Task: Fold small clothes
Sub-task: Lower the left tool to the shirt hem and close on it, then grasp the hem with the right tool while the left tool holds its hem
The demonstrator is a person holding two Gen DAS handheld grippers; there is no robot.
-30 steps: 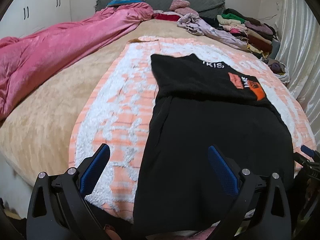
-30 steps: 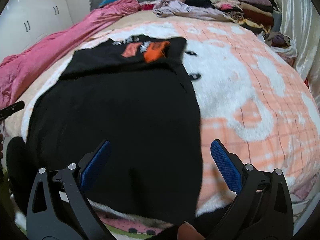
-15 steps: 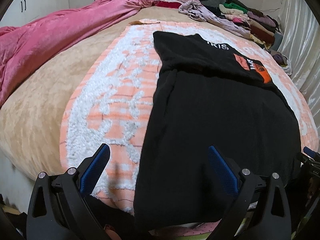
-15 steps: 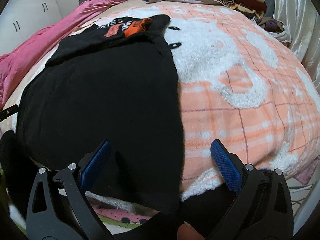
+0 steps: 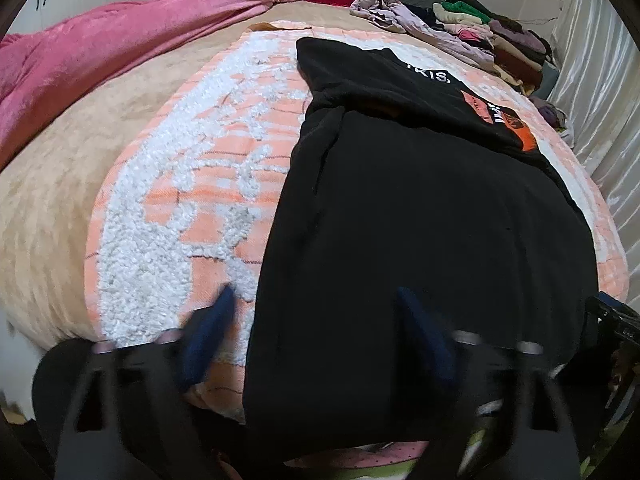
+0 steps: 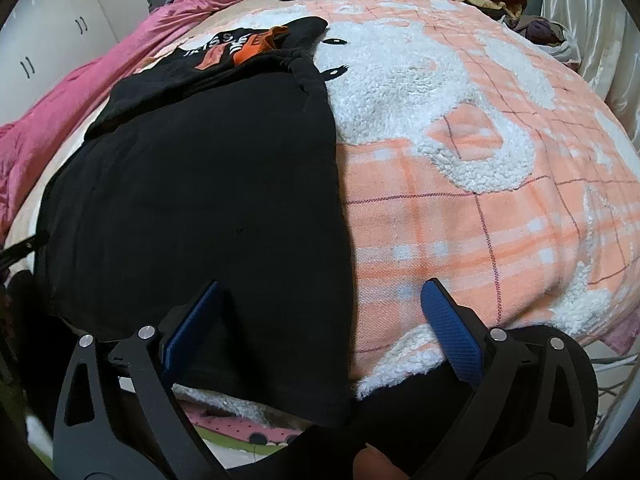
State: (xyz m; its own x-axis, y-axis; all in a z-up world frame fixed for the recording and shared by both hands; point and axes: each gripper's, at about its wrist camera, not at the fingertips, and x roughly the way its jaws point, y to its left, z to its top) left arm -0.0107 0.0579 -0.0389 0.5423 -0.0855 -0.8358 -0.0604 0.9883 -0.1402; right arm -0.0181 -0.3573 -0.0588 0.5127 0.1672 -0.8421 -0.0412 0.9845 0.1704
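Note:
A black garment (image 5: 420, 216) lies flat on an orange-and-white fleece blanket (image 5: 192, 184), with its far end folded over showing orange patches and white lettering. Its near hem hangs over the bed's edge. My left gripper (image 5: 316, 328) is open and motion-blurred, its fingers straddling the garment's near left corner. My right gripper (image 6: 324, 320) is open over the near right corner of the same garment (image 6: 200, 184), with one finger over black cloth and one over the blanket (image 6: 500, 208). Neither holds anything.
A pink quilt (image 5: 100, 52) lies along the bed's left side. A heap of mixed clothes (image 5: 480, 32) sits at the far right by a shiny curtain (image 5: 600, 92). White cupboards (image 6: 48, 40) stand at left. The right gripper's edge (image 5: 616, 320) shows at right.
Both grippers have moved down and forward toward the garment's near hem. The left gripper's jaws have narrowed a little and blur with motion. The garment has not moved.

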